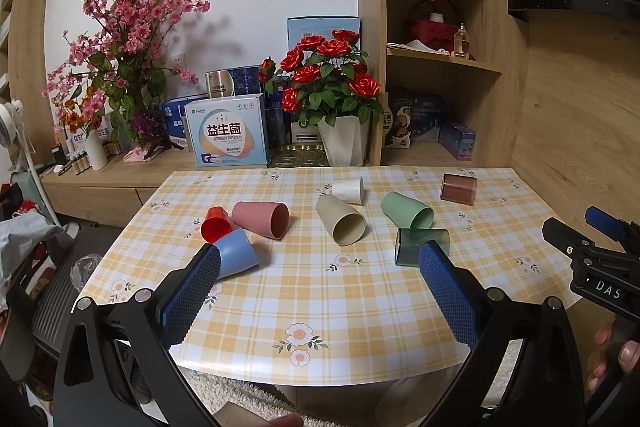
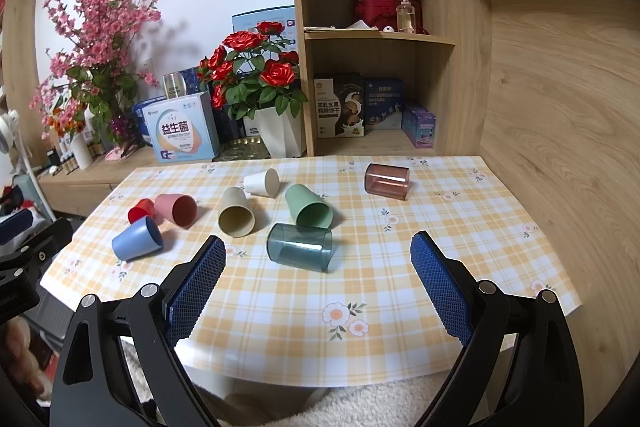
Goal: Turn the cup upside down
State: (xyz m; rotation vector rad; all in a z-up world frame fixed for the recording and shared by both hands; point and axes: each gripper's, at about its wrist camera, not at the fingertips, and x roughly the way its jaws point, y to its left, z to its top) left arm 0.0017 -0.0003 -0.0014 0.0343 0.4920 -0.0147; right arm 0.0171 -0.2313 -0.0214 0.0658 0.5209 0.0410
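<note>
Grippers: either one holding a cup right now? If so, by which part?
Nothing is held. The left gripper and the right gripper are both open above the table's near edge, with only tablecloth between their fingers. All cups lie untouched on their sides.

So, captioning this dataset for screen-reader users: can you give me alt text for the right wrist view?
Eight plastic cups lie tipped on their sides on a yellow plaid tablecloth, the teal translucent cup nearest the open, empty right gripper. Behind stand red roses and wooden shelves.
</note>
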